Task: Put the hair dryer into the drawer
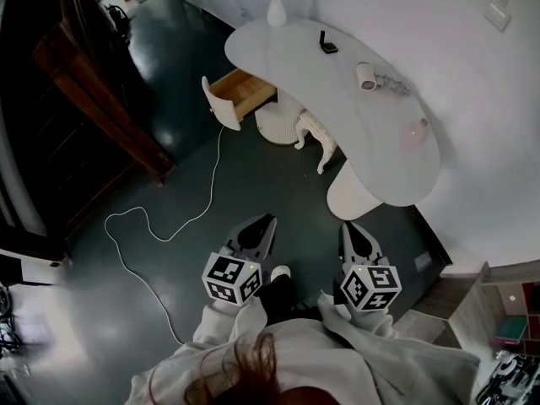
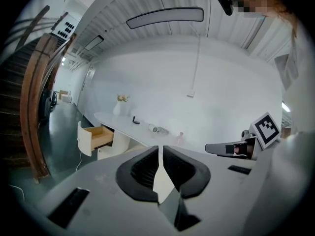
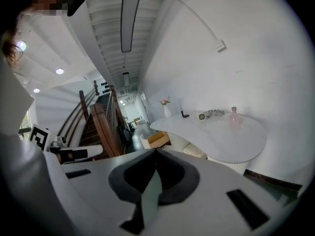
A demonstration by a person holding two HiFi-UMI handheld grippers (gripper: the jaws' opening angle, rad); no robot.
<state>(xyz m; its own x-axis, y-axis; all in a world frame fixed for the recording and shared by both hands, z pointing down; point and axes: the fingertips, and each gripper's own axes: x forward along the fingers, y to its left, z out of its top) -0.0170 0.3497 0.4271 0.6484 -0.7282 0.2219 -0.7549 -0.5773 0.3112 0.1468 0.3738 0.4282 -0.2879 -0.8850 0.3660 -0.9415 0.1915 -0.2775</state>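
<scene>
The white hair dryer point(image 1: 367, 76) lies on the far side of the curved white table point(image 1: 337, 91), its cord coiled beside it. The wooden drawer point(image 1: 242, 93) stands pulled open at the table's left end. Both grippers hang over the dark floor, well short of the table. My left gripper point(image 1: 267, 221) and right gripper point(image 1: 351, 228) are both shut with nothing between the jaws. In the left gripper view the hair dryer point(image 2: 154, 129) and drawer point(image 2: 98, 137) are small beyond the shut left gripper point(image 2: 160, 149). Past the shut right gripper point(image 3: 155, 152), the right gripper view shows the hair dryer point(image 3: 202, 116) and drawer point(image 3: 157, 139).
A vase of flowers point(image 1: 278, 7), a small black object point(image 1: 327, 44) and a pink bottle point(image 1: 416, 131) share the tabletop. A white stool point(image 1: 316, 135) is tucked under the table. A white cable point(image 1: 169, 226) trails over the floor. A dark wooden staircase point(image 1: 93, 99) rises at left.
</scene>
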